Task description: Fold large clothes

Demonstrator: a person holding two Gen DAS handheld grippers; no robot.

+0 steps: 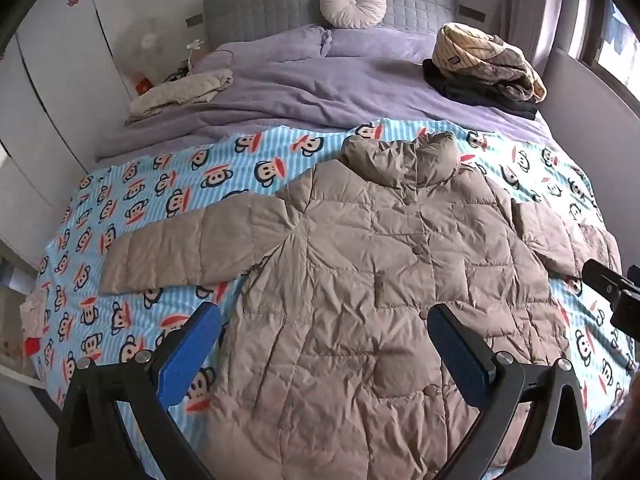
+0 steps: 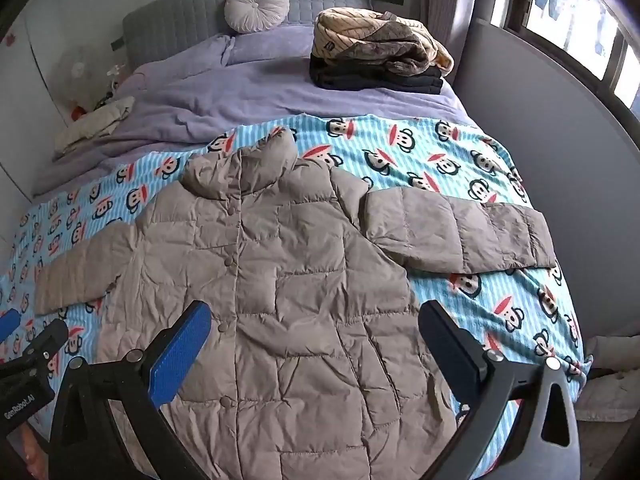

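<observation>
Open tongs (image 1: pixel 324 332) above coat (image 1: pixel 360 260), sleeves spread.

Bed (image 1: pixel 592 128), monkey-print blanket (image 1: pixel 160 184), puffer coat (image 1: pixel 360 260) spread flat, folded clothes (image 1: pixel 484 64)

Monkey-print blanket (image 1: pixel 168 184), round cushion (image 1: pixel 353 3), purple duvet (image 1: pixel 320 88), stacked clothes (image 2: pixel 380 52)

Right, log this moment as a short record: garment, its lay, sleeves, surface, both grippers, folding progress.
garment: tan puffer coat, buttoned shut
lay: flat, front up, collar toward the headboard
sleeves: both spread out sideways, neither folded in
surface: monkey-print blanket over the purple bedding
left gripper: open, above the coat's lower half, holding nothing
right gripper: open, above the coat's lower half, holding nothing
other clothes: stack of folded clothes near the headboard
progress: no fold made yet
</observation>
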